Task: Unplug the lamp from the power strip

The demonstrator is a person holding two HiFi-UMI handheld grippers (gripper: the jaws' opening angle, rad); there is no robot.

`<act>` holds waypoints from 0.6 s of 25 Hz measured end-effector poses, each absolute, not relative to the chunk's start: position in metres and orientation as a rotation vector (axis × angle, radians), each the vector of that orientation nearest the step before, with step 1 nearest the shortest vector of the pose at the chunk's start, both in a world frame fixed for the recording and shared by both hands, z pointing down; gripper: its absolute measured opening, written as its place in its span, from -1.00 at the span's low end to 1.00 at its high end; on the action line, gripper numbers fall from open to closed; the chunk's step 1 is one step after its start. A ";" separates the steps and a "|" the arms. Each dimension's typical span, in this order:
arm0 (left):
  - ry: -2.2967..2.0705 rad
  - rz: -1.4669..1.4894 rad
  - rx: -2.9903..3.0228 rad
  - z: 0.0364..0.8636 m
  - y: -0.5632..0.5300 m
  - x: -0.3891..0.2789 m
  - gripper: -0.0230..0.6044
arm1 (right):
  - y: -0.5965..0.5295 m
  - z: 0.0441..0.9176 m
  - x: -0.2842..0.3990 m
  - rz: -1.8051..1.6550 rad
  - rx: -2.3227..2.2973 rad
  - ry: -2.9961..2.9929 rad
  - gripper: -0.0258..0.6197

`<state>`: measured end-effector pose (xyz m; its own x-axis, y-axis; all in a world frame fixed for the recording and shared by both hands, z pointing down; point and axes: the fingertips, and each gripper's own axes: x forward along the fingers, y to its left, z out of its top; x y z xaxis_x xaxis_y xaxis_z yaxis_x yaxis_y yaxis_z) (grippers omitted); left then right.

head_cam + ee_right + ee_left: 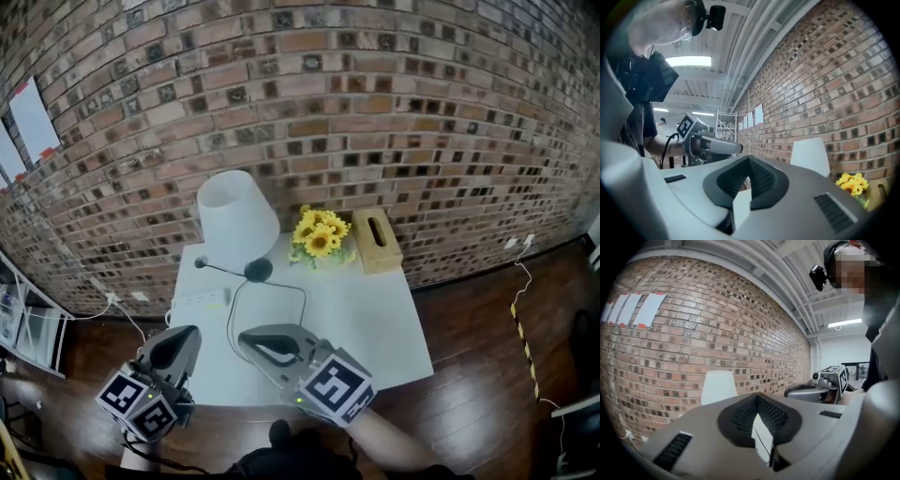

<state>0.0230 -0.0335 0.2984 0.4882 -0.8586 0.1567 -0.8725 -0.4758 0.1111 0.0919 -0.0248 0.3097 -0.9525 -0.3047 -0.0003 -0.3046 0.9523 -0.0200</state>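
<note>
1. Your left gripper (184, 337) and right gripper (251, 339) hang side by side over the near edge of the table (375, 328). Each has its fingers pressed together with nothing between them.
2. The one print you can make out is the black-and-white square marker on each gripper's cube. It carries no letters that can be read.
3. The power strip (199, 302) lies on the table's left side, just beyond your left gripper's tips and apart from them. Your right gripper is to its right, also clear of it.
4. The black cable (230, 323) loops toward you from the lamp base (259, 270) and passes between the two grippers. Where it enters the strip is too small to tell.
5. Only the head view shows the strip, cable and base. Each gripper view shows the other gripper alongside, and the white shade (236, 217).
6. The right gripper view adds a metal rack (724, 126). The left gripper view adds white sheets (649, 309) taped to the brick wall (375, 112).
7. Farthest, by the wall, the shade stands at the table's left, with sunflowers (321, 234) and a wooden box (377, 241) to its right.
</note>
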 end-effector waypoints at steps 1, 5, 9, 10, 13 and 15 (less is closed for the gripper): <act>-1.472 0.117 2.580 0.298 -0.038 0.028 -0.89 | -0.025 0.312 0.097 -0.029 -0.510 3.111 -0.91; -1.411 0.114 2.661 0.300 -0.048 0.041 -0.89 | -0.029 0.319 0.112 -0.100 -0.588 3.107 -0.91; -1.286 0.078 2.714 0.302 -0.055 0.053 -0.88 | -0.033 0.320 0.121 -0.076 -0.709 3.119 -0.91; -1.265 0.074 2.724 0.301 -0.056 0.052 -0.88 | -0.032 0.319 0.120 -0.075 -0.725 3.118 -0.91; -1.211 0.046 2.762 0.297 -0.063 0.052 -0.88 | -0.035 0.318 0.120 -0.075 -0.789 3.110 -0.91; -1.178 0.021 2.780 0.294 -0.068 0.054 -0.88 | -0.036 0.313 0.118 -0.165 -0.773 3.061 -0.91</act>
<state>0.0535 -0.0676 0.2938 0.6967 -0.7149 0.0603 -0.7166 -0.6893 0.1066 0.1183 -0.0356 0.3128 -0.8802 -0.4725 0.0451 -0.4746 0.8750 -0.0958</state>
